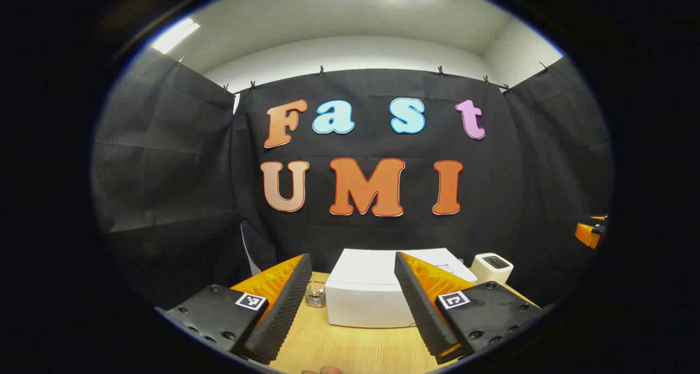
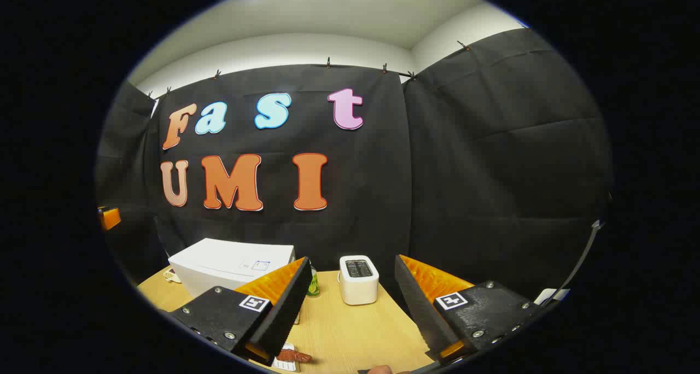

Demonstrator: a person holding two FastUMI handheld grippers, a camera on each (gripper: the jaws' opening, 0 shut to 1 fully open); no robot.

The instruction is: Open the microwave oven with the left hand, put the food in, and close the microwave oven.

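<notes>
white toaster (image 2: 359,279) right of microwave (image 2: 229,267); glass (image 1: 315,294) left.

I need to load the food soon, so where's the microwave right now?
The microwave sits closed on the wooden table, straight ahead between the left tongs in the left gripper view, with the white toaster to its right.

Left gripper view: microwave oven (image 1: 377,294) sits on the bench (image 1: 350,346) ahead of the left claw (image 1: 350,303), between its fingers. A small wire basket (image 1: 315,294) stands just beside the microwave's left; toaster (image 1: 491,268) right of it.

Right gripper view: toaster (image 2: 358,279) ahead between the right claw (image 2: 350,303) fingers, microwave (image 2: 229,267) left, food (image 2: 292,356) near the left finger's base.
</notes>
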